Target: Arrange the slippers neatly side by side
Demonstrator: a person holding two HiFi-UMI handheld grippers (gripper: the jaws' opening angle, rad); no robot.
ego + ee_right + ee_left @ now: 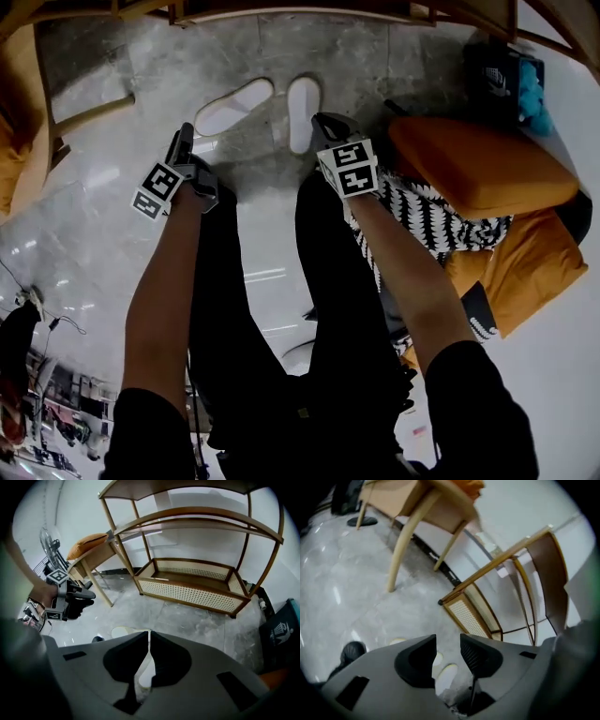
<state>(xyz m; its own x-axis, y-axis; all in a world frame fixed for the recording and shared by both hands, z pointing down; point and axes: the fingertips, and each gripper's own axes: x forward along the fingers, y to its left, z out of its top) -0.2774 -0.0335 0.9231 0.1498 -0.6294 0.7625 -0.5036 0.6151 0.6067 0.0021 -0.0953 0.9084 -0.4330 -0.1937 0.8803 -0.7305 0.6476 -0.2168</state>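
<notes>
My left gripper [184, 136] hangs with jaws released and empty just beside the left slipper [234, 106]. That slipper lies askew on the floor [122, 197], its far end leaning toward the straight right slipper [303, 112], and my right gripper [330, 124] has its jaws clenched on nothing. Step in hand, I judge, is squaring the pair, so next I'd take the angled slipper's near end and swing it in parallel. There's open floor on the left (a wooden leg [89, 112] farther out), while the orange cushion [473, 164] crowds the right.
</notes>
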